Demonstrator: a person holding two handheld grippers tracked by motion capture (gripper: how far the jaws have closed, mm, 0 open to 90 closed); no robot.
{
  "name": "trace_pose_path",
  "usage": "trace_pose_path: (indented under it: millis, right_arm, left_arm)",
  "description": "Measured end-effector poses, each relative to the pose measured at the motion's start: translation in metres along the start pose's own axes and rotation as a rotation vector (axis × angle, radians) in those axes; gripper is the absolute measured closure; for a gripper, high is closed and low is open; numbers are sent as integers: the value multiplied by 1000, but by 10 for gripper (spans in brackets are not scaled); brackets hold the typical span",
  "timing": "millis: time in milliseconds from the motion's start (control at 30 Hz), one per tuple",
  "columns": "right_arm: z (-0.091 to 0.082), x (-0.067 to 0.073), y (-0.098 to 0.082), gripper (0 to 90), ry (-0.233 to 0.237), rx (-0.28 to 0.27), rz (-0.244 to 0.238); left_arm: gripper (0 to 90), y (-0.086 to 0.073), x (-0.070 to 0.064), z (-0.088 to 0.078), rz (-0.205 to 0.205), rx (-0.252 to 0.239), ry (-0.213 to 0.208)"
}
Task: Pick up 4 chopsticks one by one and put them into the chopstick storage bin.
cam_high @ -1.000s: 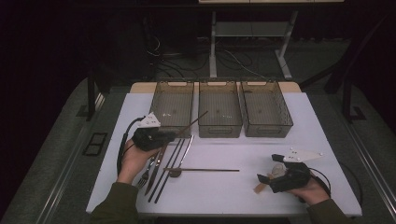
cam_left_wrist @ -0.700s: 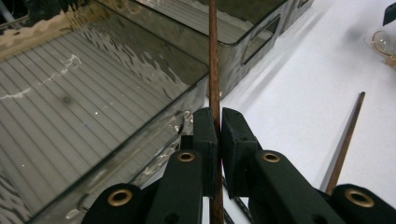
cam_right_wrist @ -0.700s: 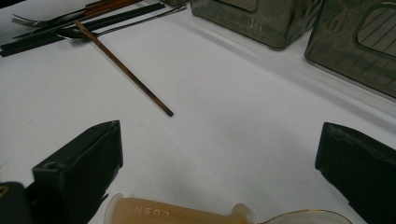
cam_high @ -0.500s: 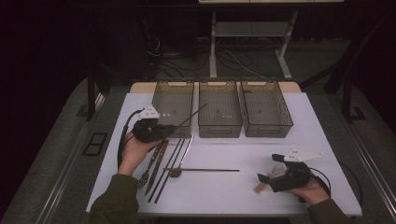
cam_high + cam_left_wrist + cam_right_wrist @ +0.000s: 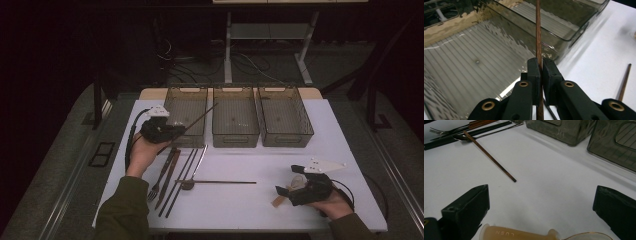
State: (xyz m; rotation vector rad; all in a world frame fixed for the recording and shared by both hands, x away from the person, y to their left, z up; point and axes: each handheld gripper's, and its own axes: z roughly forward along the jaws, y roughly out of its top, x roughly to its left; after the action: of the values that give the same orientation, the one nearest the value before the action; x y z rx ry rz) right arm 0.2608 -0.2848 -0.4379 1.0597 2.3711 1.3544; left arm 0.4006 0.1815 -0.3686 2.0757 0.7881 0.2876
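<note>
My left gripper (image 5: 175, 131) is shut on a thin brown chopstick (image 5: 200, 116), which slants up and to the right over the left smoky plastic bin (image 5: 187, 141). In the left gripper view the chopstick (image 5: 538, 30) runs straight up from between the pads of the gripper (image 5: 541, 65), above the bin's ribbed floor (image 5: 474, 50). My right gripper (image 5: 282, 192) rests near the table's front right. Its jaws (image 5: 542, 192) stand wide apart over a tan-handled spoon (image 5: 516, 233) that lies on the white table. A second brown chopstick (image 5: 220, 182) lies flat mid-table.
Two more smoky bins, middle (image 5: 235, 137) and right (image 5: 286, 141), stand beside the left one along the far edge. A fork, black chopsticks and a spoon (image 5: 172, 180) lie in a loose row at the front left. The white tabletop (image 5: 330, 130) ends close behind the bins.
My left hand has carried the chopstick up and away from the cutlery row, toward the left bin. The right hand has stayed where it was.
</note>
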Motion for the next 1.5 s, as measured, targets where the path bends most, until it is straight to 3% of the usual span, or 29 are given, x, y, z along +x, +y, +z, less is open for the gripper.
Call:
trace_pose_path:
  millis: [467,733,1133,1500]
  right_arm:
    - [-1,0,0,11,0,-5,4]
    - [-2,0,0,11,0,-9,9]
    - [-2,0,0,11,4,-11,8]
    - [-3,0,0,11,8,-9,4]
  left_arm:
    - [843,16,15,12,-25,35,36]
    - [843,31,21,17,-8,72,56]
    - [843,46,38,27,-42,77,86]
    - [843,43,50,37,-64,64,145]
